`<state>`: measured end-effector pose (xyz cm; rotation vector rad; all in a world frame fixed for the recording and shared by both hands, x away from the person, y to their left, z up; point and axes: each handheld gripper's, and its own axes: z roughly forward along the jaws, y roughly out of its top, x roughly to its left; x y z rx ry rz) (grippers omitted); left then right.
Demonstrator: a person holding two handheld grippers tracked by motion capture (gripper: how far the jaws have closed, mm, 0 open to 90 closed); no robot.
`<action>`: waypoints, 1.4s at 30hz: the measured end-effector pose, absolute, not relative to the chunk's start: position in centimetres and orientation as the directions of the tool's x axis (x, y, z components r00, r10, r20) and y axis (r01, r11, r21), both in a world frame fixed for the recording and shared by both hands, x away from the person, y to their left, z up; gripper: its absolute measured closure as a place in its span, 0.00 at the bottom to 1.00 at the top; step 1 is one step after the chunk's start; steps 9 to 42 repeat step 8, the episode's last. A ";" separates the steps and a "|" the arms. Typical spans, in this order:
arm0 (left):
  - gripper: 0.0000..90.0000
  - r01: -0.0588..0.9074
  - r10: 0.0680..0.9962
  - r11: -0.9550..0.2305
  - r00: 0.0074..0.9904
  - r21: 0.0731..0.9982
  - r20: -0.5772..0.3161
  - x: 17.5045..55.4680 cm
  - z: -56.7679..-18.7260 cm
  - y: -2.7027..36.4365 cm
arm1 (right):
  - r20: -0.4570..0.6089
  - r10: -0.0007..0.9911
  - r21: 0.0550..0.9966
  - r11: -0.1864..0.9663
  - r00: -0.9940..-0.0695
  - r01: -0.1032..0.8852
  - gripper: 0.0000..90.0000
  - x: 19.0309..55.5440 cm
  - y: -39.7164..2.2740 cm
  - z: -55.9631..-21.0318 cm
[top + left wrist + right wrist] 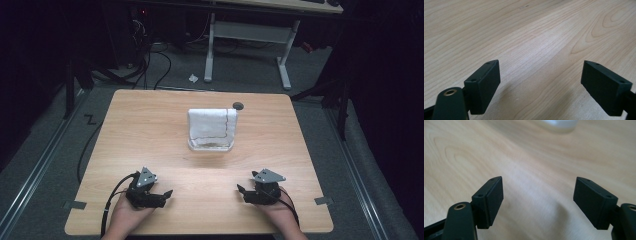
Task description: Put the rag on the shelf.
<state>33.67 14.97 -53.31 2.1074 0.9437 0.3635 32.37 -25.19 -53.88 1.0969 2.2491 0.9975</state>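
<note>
- The left gripper (161, 194) sits low left of centre in the high view, jaws spread wide with bare wood between them; in the left gripper view (540, 82) nothing lies in the gap.
- The right gripper (246, 192) sits low right of centre, jaws likewise wide apart (537, 200), nothing held.
- Both rest near the bench's (150, 130) bottom edge, well apart, with open wood between and ahead.
- A white cloth (211, 123) draped over a clear container (211, 145) stands at frame centre, well apart from both.
- A small dark round spot (238, 105) lies just upper right of the cloth.
- Cables and a white desk frame (285, 65) stand on the floor at the frame's top.
</note>
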 end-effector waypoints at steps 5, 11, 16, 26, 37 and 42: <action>0.18 0.521 0.727 -0.404 0.682 0.752 -0.081 34.2 -53.7 15.2 | -0.062 0.809 0.760 0.418 -0.585 0.497 0.28 32.6 -25.1 -53.9; 0.19 0.516 0.725 -0.399 0.684 0.758 -0.084 34.1 -53.7 15.2 | -0.054 0.811 0.766 0.408 -0.583 0.497 0.28 32.7 -25.2 -53.9; 0.19 0.516 0.725 -0.399 0.684 0.758 -0.084 34.1 -53.7 15.2 | -0.054 0.811 0.766 0.408 -0.583 0.497 0.28 32.7 -25.2 -53.9; 0.19 0.516 0.725 -0.399 0.684 0.758 -0.084 34.1 -53.7 15.2 | -0.054 0.811 0.766 0.408 -0.583 0.497 0.28 32.7 -25.2 -53.9; 0.19 0.516 0.725 -0.399 0.684 0.758 -0.084 34.1 -53.7 15.2 | -0.054 0.811 0.766 0.408 -0.583 0.497 0.28 32.7 -25.2 -53.9; 0.19 0.516 0.725 -0.399 0.684 0.758 -0.084 34.1 -53.7 15.2 | -0.054 0.811 0.766 0.408 -0.583 0.497 0.28 32.7 -25.2 -53.9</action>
